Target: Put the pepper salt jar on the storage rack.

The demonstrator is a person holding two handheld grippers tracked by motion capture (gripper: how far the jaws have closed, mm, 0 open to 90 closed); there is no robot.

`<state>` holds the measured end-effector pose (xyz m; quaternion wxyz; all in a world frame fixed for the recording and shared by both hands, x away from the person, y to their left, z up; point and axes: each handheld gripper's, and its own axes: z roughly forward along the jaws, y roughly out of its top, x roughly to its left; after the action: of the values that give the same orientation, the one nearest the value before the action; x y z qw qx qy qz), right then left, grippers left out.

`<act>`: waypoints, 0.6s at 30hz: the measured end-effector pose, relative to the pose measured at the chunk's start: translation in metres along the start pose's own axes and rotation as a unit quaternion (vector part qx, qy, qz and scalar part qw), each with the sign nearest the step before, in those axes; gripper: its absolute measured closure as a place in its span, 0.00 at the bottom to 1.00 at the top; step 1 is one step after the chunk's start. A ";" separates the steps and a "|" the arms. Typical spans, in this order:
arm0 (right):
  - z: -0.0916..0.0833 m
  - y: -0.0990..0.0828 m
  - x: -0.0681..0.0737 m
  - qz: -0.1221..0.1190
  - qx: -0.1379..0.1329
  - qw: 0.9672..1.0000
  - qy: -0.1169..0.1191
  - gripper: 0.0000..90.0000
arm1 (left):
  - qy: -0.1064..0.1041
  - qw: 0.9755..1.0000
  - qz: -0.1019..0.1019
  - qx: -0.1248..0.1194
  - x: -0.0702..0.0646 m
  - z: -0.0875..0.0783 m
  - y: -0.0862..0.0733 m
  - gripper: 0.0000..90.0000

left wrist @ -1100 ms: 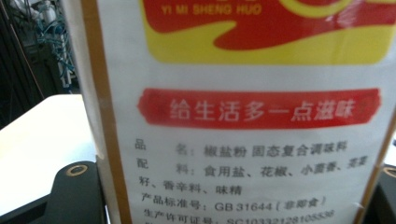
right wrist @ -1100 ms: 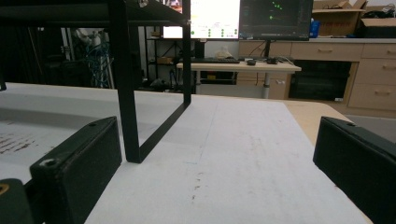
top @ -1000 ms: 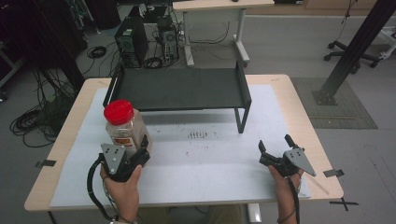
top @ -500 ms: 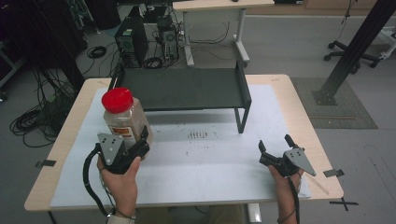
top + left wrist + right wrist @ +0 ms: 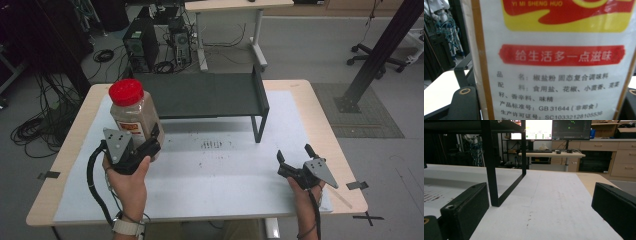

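Your left gripper (image 5: 150,145) is clamped on the jar (image 5: 134,117), lifted beside the shelf (image 5: 210,95); right gripper (image 5: 295,160) sits wide open, empty.

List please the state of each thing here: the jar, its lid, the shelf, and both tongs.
Jar: upright, lifted off the table, held by the left tongs.
Lid: red, on the jar, closed.
Shelf: standing on the table, nothing on it.
Left tongs: shut on the jar.
Right tongs: open, holding nothing, low over the table.
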<state>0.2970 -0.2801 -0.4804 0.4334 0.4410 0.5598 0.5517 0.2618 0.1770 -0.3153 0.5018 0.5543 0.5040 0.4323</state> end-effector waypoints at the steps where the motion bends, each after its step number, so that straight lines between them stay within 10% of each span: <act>1: 0.000 0.000 0.000 0.000 0.000 1.000 0.000 0.02 | -0.001 1.000 0.001 -0.001 -0.001 0.002 0.002 0.29; 18: 0.000 0.000 0.000 0.001 0.003 1.000 -0.001 0.02 | -0.011 1.000 0.007 -0.009 -0.008 0.024 0.030 0.29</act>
<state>0.2972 -0.2799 -0.4803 0.4324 0.4429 0.5605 0.5502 0.2878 0.1663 -0.2884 0.5095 0.5582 0.4903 0.4342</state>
